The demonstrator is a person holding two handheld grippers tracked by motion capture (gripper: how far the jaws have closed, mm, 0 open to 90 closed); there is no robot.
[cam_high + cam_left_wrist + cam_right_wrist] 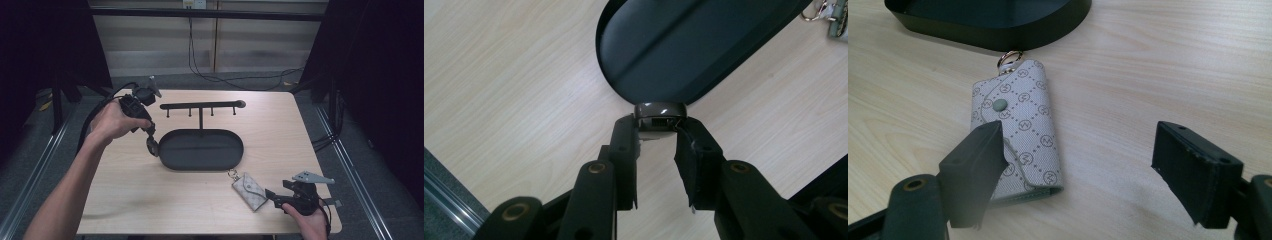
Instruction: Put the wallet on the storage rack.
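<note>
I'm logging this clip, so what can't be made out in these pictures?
- Small brown item in left gripper: too small in the high view; jaws cover part.
- Pouch: lower left hidden behind right gripper's blurred jaw.
- Tray: cut off by the top edge, left gripper view.

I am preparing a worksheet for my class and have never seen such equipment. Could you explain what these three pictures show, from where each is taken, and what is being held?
A person holds a hand-worked two-jaw gripper in each hand. One picture looks down from above the wooden table; the other two come from cameras riding on each gripper.

On the table stands a black oval tray with a hook bar above it. Beside it lies a patterned key pouch.

The left gripper is shut on a small brown object at the tray's edge. The right gripper is open beside the pouch.
</note>
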